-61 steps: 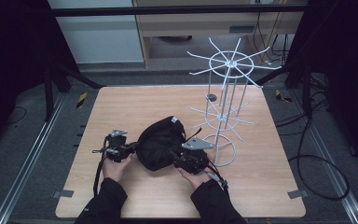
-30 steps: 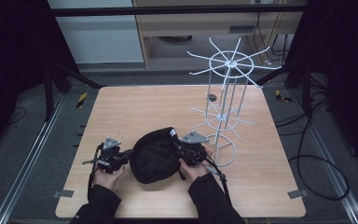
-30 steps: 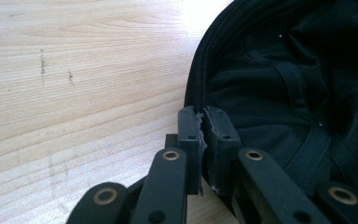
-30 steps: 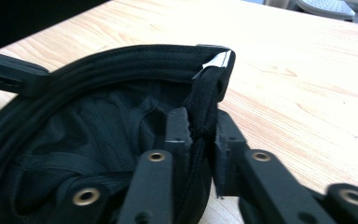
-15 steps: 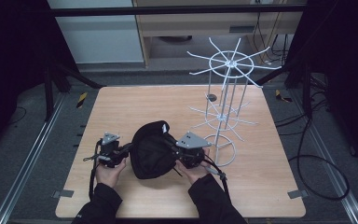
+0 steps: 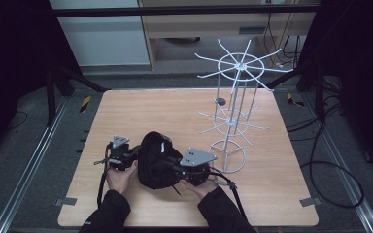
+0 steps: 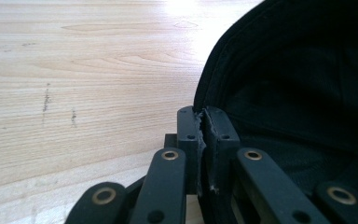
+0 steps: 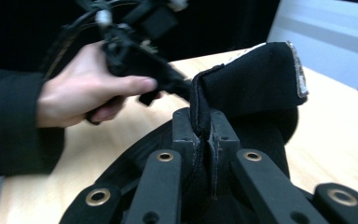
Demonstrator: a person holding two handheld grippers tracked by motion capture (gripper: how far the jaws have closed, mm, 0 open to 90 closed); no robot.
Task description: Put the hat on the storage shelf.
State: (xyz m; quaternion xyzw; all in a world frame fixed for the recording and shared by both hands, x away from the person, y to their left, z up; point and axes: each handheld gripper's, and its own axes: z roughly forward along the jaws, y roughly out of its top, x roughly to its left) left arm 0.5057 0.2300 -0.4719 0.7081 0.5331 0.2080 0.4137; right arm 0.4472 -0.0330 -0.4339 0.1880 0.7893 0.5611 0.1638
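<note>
**Both claws pinch the black cap at the near edge of the table**

From the high view, a black fabric cap (image 6: 158, 160) sits near the front of the light wooden table (image 6: 141, 111), held between the person's two hands. The left claw (image 6: 137, 151) meets the cap's left side and the right claw (image 6: 178, 169) its right side, each topped by a grey three-cornered plate. Just to the right of the cap stands a white wire rack with spoked arms at two levels (image 6: 235, 104), its round base ring close to the right hand (image 6: 199, 187); whether the ring touches the right claw cannot be told from here.

The left gripper view gives what the high view cannot: the left claw (image 7: 204, 126) is closed tight on the cap's stitched rim (image 7: 214, 79), a thin fold of fabric caught between the two pads, with the dark hollow of the cap (image 7: 307, 93) opening to the right and bare wood grain to the left.

The right gripper view shows the right claw (image 8: 204, 128) likewise clamped on a doubled seam of the cap (image 8: 251, 84), which rises upright above the pads. A pale strip edges the raised flap. Beyond it, blurred, the person's left hand (image 8: 81, 93) grips the left claw, in a dark sleeve (image 8: 9, 121).
</note>
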